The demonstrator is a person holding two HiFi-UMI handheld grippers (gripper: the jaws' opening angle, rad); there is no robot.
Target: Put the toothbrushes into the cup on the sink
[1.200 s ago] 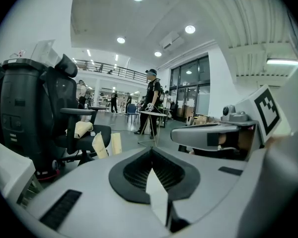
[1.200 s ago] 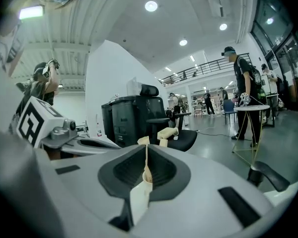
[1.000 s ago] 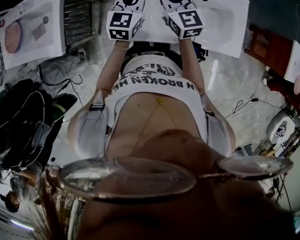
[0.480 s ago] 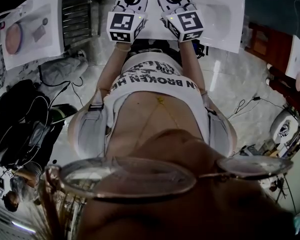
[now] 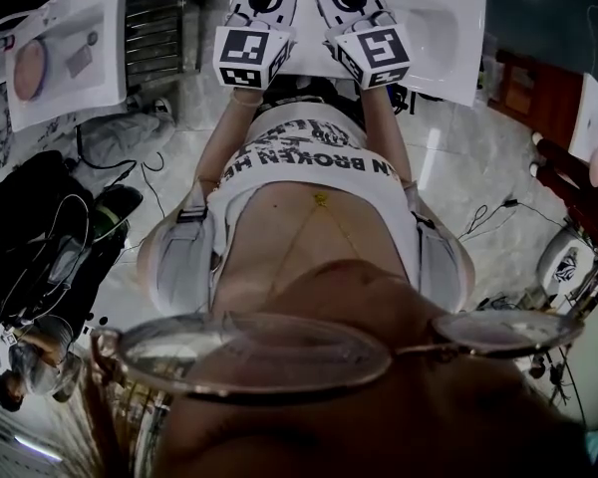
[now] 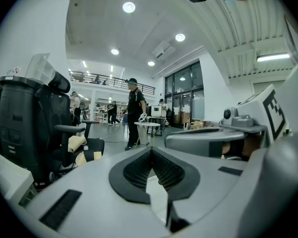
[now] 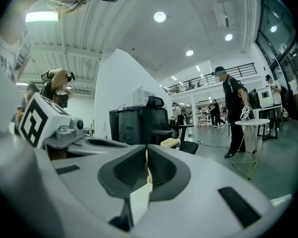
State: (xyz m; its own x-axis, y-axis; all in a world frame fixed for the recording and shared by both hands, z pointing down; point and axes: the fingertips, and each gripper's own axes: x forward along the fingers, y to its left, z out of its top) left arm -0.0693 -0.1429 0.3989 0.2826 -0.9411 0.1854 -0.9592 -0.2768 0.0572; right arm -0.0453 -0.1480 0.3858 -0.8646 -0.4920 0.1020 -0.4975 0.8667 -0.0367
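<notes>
White-and-black left gripper point(image 6: 150, 151): jaws pressed together, nothing between them. Just beside it, the matching right gripper point(image 7: 146, 150) is likewise closed and empty. In the head view both point over the white ceramic sink's point(image 5: 448, 38) near edge.

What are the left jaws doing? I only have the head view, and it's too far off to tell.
Observer: The left gripper is shut, pads together, nothing between them.
Operator: And the right?
Observer: The right gripper is shut as well, and empty.
Operator: What's ahead of them?
Observer: Both gripper views look out across an open hall: a black office chair and a person standing by a small round table.
</notes>
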